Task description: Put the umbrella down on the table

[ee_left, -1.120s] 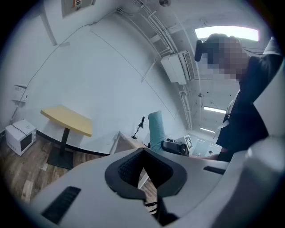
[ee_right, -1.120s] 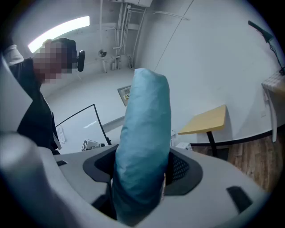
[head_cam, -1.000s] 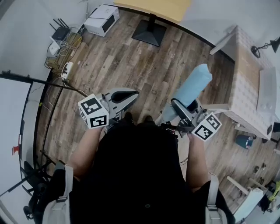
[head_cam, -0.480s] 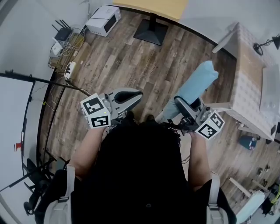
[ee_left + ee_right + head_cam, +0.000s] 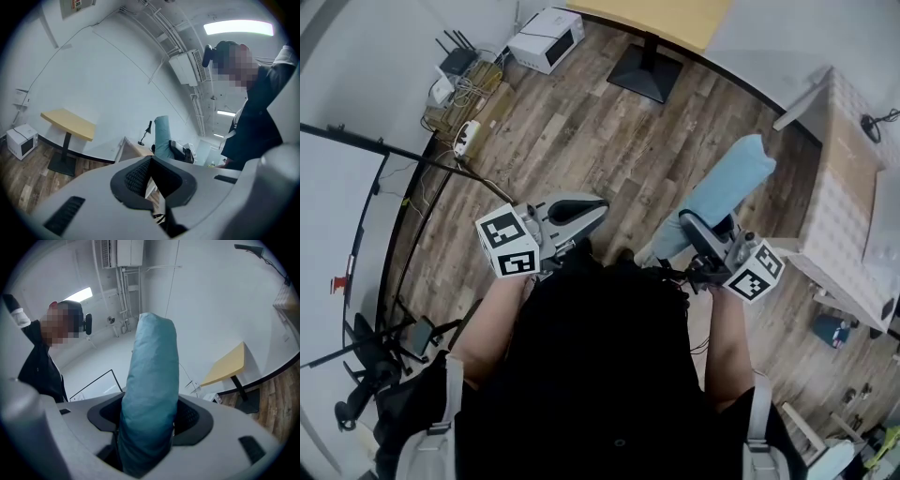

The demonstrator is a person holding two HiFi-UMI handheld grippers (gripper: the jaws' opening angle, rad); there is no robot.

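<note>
**A:** Umbrella (image 5: 727, 192) first: where is it at the moment?

**B:** In my right gripper (image 5: 701, 242). The jaws are clamped round the folded pale-blue canopy near its lower end. Most of its length sticks up and forward, leaning toward the table with the checked cloth (image 5: 839, 187). In the right gripper view the fabric fills the whole gap between the pads.

**A:** Why grip it so low?

**B:** My guess is that it lets the long free end reach the tabletop first. Then I can lay the rest down flat behind it. The snag is that a soft sleeve held near one end may sag or swing.

**A:** And your left gripper (image 5: 574, 210)?

**B:** Its jaws are drawn together with nothing between them. I hold it out on my left above the wooden floor (image 5: 581, 122), well apart from the umbrella. I'd say it is simply kept out of the way, since one grip carries the load.

**A:** How far along are you?

**B:** Not there yet, I judge. The umbrella hangs in the air over the floor, and the checked table is off to my right with its near edge just beyond the tip. A desk lamp (image 5: 146, 132) stands on that table, so I would aim for bare cloth away from it. The yellow-topped pedestal table (image 5: 675, 19) lies farther ahead, so the checked one looks the likelier spot.
</note>
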